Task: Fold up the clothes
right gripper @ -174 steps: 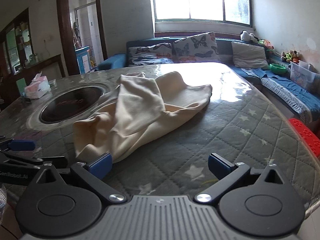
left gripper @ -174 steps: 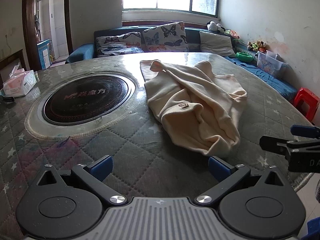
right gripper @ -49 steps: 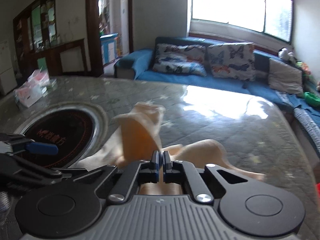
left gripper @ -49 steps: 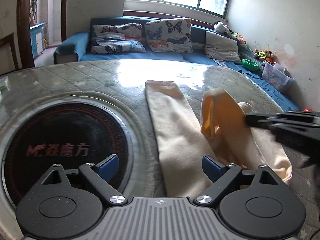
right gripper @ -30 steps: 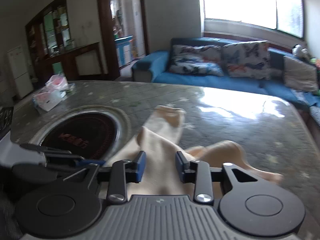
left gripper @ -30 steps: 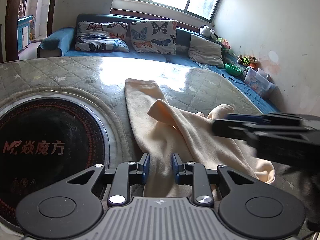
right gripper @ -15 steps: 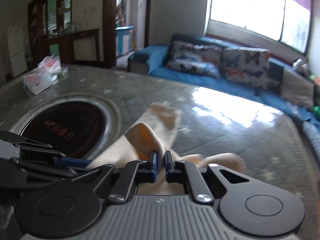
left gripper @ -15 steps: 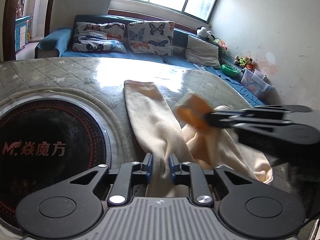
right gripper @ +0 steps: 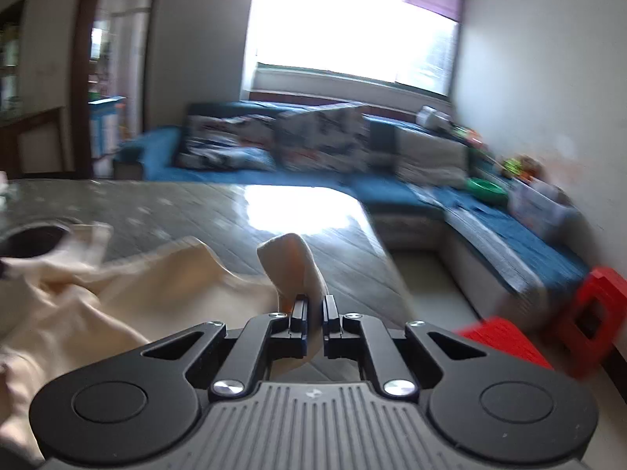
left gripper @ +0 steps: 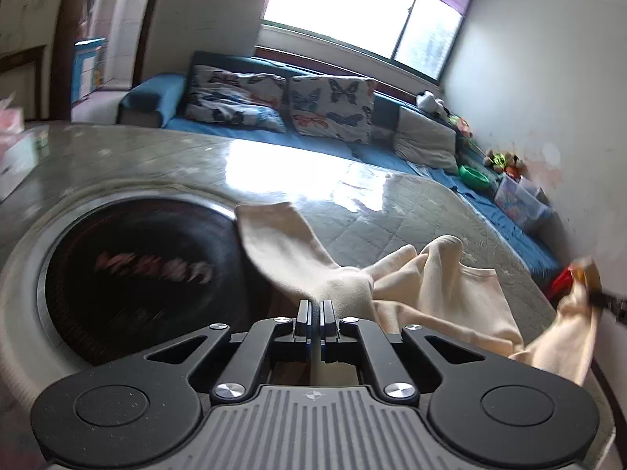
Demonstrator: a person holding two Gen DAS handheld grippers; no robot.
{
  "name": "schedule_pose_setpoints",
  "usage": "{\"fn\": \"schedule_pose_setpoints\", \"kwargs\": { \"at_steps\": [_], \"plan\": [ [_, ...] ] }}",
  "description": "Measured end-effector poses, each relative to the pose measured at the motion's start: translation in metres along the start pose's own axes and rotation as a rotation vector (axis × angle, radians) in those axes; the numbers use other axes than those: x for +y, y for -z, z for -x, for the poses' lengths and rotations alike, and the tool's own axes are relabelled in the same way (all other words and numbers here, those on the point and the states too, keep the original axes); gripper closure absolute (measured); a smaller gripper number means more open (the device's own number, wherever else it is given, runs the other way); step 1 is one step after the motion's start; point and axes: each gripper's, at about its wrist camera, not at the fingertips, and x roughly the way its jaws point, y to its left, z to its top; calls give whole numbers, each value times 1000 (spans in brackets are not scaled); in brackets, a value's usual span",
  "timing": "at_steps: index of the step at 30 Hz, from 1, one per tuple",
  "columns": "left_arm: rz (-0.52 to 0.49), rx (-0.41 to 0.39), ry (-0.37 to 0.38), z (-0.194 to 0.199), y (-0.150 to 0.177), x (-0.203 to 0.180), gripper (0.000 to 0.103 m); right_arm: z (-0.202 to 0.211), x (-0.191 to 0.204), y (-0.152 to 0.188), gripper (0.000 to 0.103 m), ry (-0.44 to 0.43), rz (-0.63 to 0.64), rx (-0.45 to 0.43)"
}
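A cream garment lies stretched over the quilted table. My left gripper is shut on one part of it, near a sleeve that points toward the round hotplate. My right gripper is shut on another part of the cream garment, with a fold of cloth standing up above its fingers. In the left wrist view the right gripper's tip shows at the far right edge, holding cloth lifted off the table. Both views are motion-blurred.
A black round hotplate is set into the table at the left. A blue sofa with butterfly cushions runs along the back and right wall. Red stools stand off the table's right edge. A tissue box sits far left.
The two grippers have pulled apart, the right one swinging out to the right past the table edge and the left lifting. The garment is spread wider between them.
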Motion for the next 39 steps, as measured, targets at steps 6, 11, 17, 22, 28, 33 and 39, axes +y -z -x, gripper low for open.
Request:
{"fn": "schedule_pose_setpoints", "kwargs": {
  "at_steps": [6, 11, 17, 22, 28, 33, 39],
  "plan": [
    [58, 38, -12, 56, 34, 16, 99, 15, -38, 50, 97, 102, -52, 86],
    [66, 89, -25, 83, 61, 21, 99, 21, -45, 76, 97, 108, -91, 136],
    [25, 114, -48, 94, 58, 27, 95, 22, -48, 88, 94, 100, -96, 182],
    [-44, 61, -51, 99, 38, 16, 95, 31, -46, 72, 91, 100, -81, 136],
    [-126, 28, -66, 53, 7, -9, 95, 16, -22, 47, 82, -17, -48, 122],
    [-170, 62, -60, -6, -14, -29, 95, -9, 7, 28, 78, -125, -21, 123],
    [-204, 121, -53, -71, -29, -42, 85, -52, 31, 5, 74, -210, -7, 139]
  ]
}}
